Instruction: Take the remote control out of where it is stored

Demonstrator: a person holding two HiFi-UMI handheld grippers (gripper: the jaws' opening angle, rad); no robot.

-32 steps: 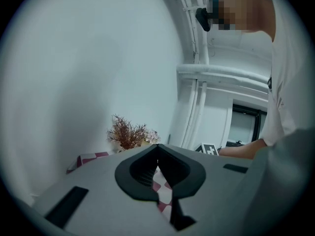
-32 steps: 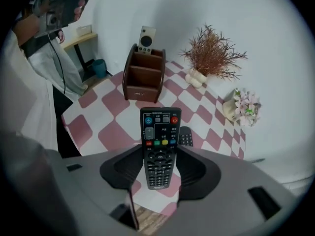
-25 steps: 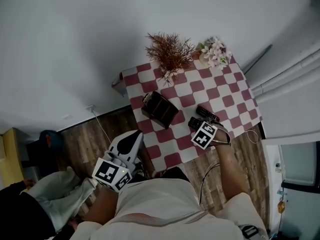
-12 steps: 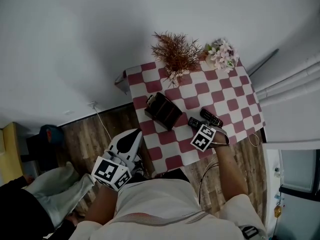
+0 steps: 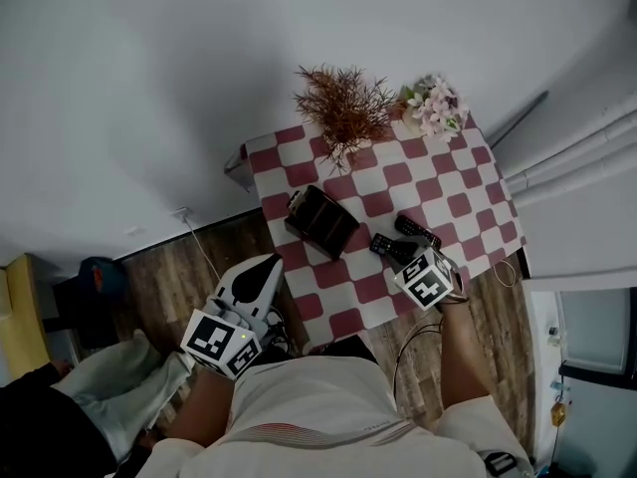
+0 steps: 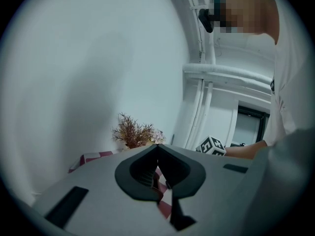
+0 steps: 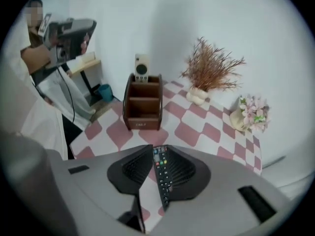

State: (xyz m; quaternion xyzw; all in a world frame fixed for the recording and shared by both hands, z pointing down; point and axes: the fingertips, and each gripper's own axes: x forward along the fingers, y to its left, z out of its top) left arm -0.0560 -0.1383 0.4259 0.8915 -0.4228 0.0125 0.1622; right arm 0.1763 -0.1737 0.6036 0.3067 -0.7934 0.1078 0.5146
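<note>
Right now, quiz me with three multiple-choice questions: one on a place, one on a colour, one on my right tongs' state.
1. The white remote is: A) upright at the brown holder's back B) in a drawer C) on a chair
2. The tablecloth's checks are: A) blue-white B) red-white C) green-yellow
3. The right tongs are: A) open, empty B) shut on a black remote C) shut on a spoon
Answers: 1A, it sticks up from the holder's rear; 2B, red squares alternate with white; 3B, they have just been closing, and the remote's buttons show between them.
</note>
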